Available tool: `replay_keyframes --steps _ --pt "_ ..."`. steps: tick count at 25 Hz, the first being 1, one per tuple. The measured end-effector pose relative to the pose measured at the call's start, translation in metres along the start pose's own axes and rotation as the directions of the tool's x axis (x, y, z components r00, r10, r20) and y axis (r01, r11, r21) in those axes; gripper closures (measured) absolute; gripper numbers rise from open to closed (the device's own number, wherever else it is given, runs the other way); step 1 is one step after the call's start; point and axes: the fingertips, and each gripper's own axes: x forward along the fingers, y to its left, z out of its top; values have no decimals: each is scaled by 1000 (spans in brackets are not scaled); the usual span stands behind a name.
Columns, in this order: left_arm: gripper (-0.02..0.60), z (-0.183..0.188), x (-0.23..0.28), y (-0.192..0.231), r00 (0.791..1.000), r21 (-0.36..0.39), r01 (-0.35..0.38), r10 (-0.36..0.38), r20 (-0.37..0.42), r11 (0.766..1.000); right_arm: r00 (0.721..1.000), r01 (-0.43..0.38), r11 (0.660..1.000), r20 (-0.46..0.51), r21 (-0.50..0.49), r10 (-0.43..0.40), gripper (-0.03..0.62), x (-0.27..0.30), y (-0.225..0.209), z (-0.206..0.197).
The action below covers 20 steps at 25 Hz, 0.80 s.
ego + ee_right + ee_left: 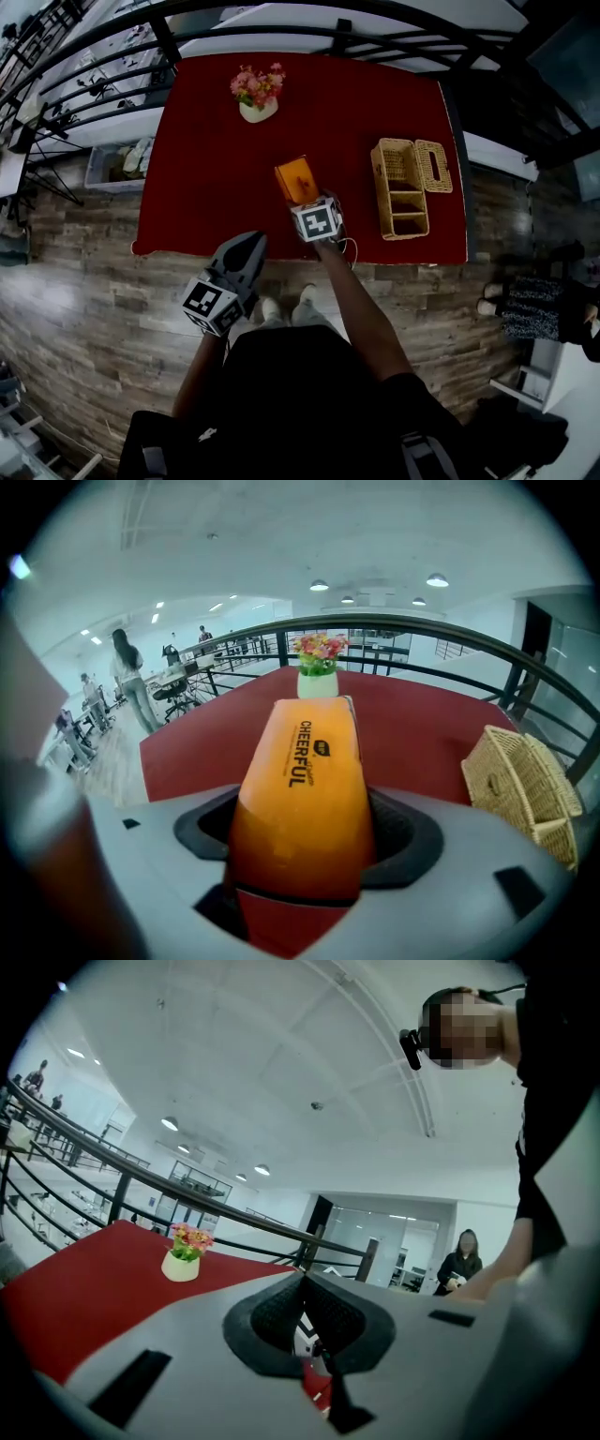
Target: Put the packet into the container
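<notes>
On the table (206, 187), a flower pot (258, 105) stands by the far edge, left of centre; the container (403, 192) sits along the right edge. The packet (297, 178), between the right gripper's (305, 199) jaws, is near the near edge's middle; the left gripper (251, 246) is beyond that edge.

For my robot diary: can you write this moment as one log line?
right gripper: holds packet | left gripper: shut | basket: no packet yet

Glossy, smooth pkt (300, 789), woven wicker container (405, 192), matt red cloth (216, 169), wood-grain plank floor (84, 309)
</notes>
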Motion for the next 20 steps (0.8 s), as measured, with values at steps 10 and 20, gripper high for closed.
replay_keyframes --steps 10,20 --pt "572 -14 69 -52 984 -16 174 -175 -45 985 985 148 983 73 109 -156 221 -68 -160 5" --pt "572 -16 107 -72 974 11 218 -217 -68 976 958 277 949 33 154 -285 221 -108 -303 -8"
